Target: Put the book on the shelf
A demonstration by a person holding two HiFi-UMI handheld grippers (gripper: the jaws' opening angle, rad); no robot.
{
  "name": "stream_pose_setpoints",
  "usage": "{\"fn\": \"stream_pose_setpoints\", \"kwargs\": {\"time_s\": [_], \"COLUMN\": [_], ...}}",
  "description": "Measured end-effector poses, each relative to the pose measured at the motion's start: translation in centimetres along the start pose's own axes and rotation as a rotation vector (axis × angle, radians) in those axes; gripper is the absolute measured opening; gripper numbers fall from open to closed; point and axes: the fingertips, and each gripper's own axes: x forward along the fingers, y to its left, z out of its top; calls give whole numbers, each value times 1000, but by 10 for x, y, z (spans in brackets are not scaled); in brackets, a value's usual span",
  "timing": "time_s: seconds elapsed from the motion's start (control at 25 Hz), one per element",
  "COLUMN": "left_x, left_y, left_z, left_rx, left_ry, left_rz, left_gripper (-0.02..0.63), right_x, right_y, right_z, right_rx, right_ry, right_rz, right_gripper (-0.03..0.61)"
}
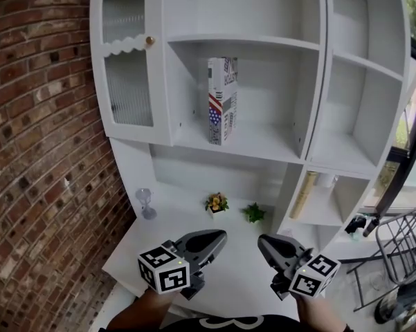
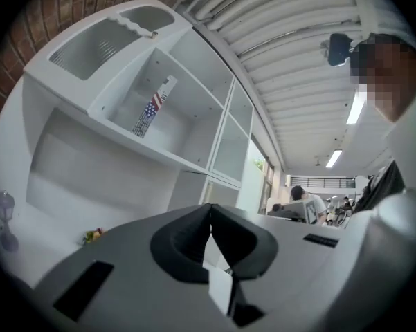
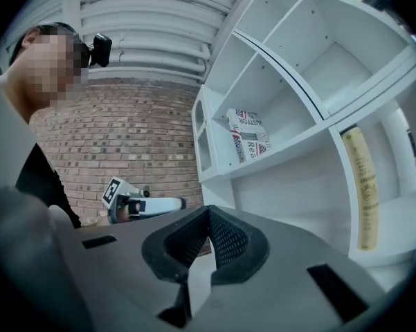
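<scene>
Two empty claws, left gripper [image 1: 220, 236] and right gripper [image 1: 262, 241], sit pressed together at bottom centre; the book [image 1: 222, 99], upright alone on the shelf [image 1: 270, 141] above, could topple if bumped.

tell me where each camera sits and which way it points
Head view: on the person's head, looking steeply down at the white shelf unit; left gripper and right gripper show.
Left gripper view: on that gripper, facing the shelves; shut jaws, person's head show.
Right gripper view: likewise, plus the left gripper.
All three share the flag-patterned book.
</scene>
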Motion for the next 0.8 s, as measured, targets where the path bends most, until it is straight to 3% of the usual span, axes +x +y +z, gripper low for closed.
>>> {"fn": "stream_pose_setpoints", "kwargs": {"time_s": [0.16,0.36,0.56,0.8], "left_x": [-17,-31,-39,-44], "left_y": [-14,-15,-10,-26], "left_z": [-11,-25,-36,-28], "left_rx": [-28,3,-45,-19], "left_ry": [-51,-61,-50,-58], "left_rz": [-49,-5,13,-8], "left_gripper": [3,3,3,3], "right_x": [8,6,1,-5], "right_y": [7,24,26,41], "right_z": [-22,-35,-43,-35], "right_rx": [37,64,85,38], "right_ry": [22,1,3,-10], "right_rz": [19,71,47,65], "right_gripper": [11,9,9,9]}}
